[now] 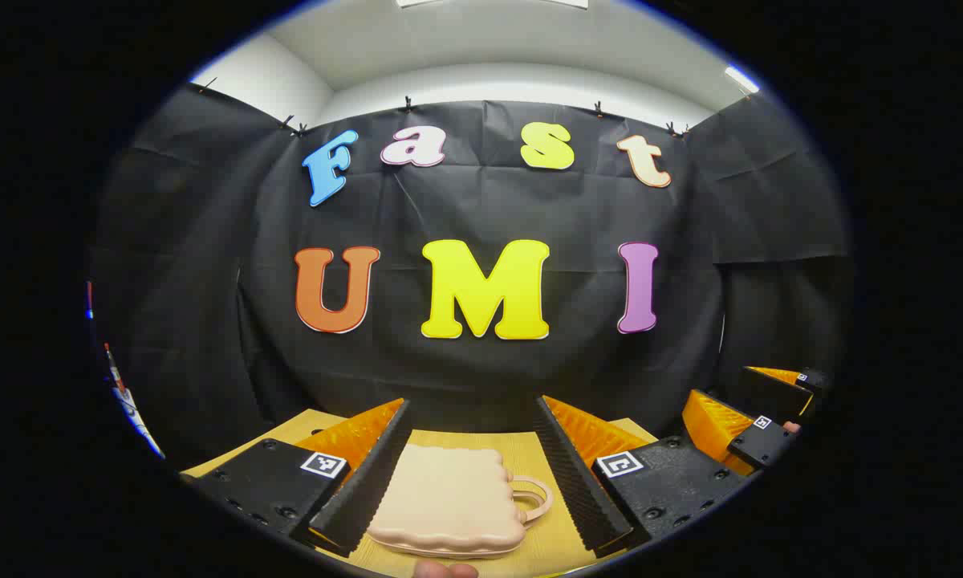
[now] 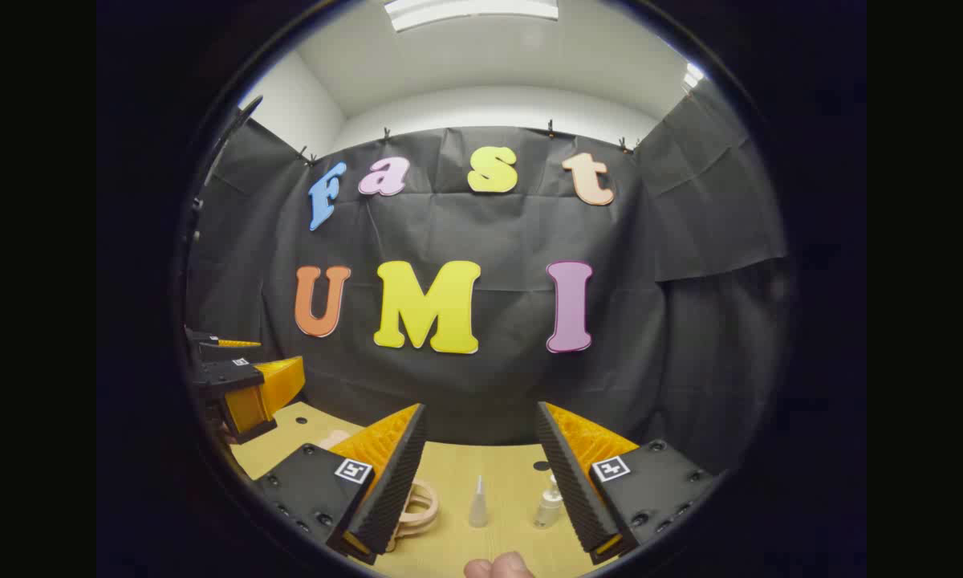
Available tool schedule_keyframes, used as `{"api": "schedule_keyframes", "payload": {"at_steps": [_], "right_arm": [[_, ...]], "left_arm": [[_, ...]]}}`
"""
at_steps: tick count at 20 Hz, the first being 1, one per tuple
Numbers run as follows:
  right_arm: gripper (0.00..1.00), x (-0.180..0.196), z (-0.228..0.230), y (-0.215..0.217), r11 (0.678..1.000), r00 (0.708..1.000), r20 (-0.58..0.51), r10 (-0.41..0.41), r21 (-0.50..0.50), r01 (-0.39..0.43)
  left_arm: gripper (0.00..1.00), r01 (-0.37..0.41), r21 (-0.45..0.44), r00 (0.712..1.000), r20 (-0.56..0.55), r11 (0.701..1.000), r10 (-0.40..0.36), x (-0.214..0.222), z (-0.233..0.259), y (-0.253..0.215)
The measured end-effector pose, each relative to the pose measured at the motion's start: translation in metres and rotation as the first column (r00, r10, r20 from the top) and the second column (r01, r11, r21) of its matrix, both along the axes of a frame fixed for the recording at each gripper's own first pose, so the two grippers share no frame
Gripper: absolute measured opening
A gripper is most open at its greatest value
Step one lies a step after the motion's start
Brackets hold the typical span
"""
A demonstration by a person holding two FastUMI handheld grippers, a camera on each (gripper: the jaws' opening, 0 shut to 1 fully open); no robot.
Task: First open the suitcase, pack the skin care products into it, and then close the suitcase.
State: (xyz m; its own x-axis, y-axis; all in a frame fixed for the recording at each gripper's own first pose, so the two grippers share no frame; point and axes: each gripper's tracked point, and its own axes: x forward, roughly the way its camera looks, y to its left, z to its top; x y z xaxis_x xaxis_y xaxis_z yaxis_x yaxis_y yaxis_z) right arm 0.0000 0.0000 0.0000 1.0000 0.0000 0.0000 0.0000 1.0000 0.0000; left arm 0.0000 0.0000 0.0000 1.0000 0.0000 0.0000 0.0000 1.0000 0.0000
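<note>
**Both grippers held wide above the table, suitcase shut**

In the left gripper view, the left gripper is spread wide with nothing between its 2 fingers; below and beyond them lies the suitcase, a small pale pink case with a scalloped edge, lying flat and closed on the wooden table; its looped handle points toward the right of that view; the right gripper appears at the far right edge, raised above the table, its fingers apart; a fingertip shows at the bottom edge.

In the right gripper view, the right gripper is likewise opened wide and grips nothing; between its fingers, standing on the table, are 2 skin care items: a slim tube with a pointed top, upright, and just right of it a small pump bottle, close beside the right finger; the suitcase handle peeks out by the left finger; the left gripper shows at the left edge, above the table; a fingertip sits at the bottom.
</note>
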Motion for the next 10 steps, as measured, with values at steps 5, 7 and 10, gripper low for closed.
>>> {"api": "schedule_keyframes", "payload": {"at_steps": [5, 7, 10], "right_arm": [[0.81, 0.004, -0.001, 0.007, 1.0, 1.0, -0.007, 0.015, 0.01, -0.015], [0.8, 0.006, -0.002, 0.01, 1.0, 1.0, -0.01, 0.022, 0.007, -0.022], [0.8, 0.005, -0.001, 0.012, 1.0, 1.0, -0.013, 0.028, 0.008, -0.028]], "left_arm": [[0.97, -0.021, 0.004, 1.0, -0.013, 1.0, 0.021, -0.001, -0.003, 0.007], [0.97, -0.029, 0.006, 1.0, -0.012, 1.0, 0.029, -0.002, -0.002, 0.011], [0.97, -0.035, 0.008, 0.999, -0.016, 0.999, 0.035, -0.004, -0.004, 0.013]]}}
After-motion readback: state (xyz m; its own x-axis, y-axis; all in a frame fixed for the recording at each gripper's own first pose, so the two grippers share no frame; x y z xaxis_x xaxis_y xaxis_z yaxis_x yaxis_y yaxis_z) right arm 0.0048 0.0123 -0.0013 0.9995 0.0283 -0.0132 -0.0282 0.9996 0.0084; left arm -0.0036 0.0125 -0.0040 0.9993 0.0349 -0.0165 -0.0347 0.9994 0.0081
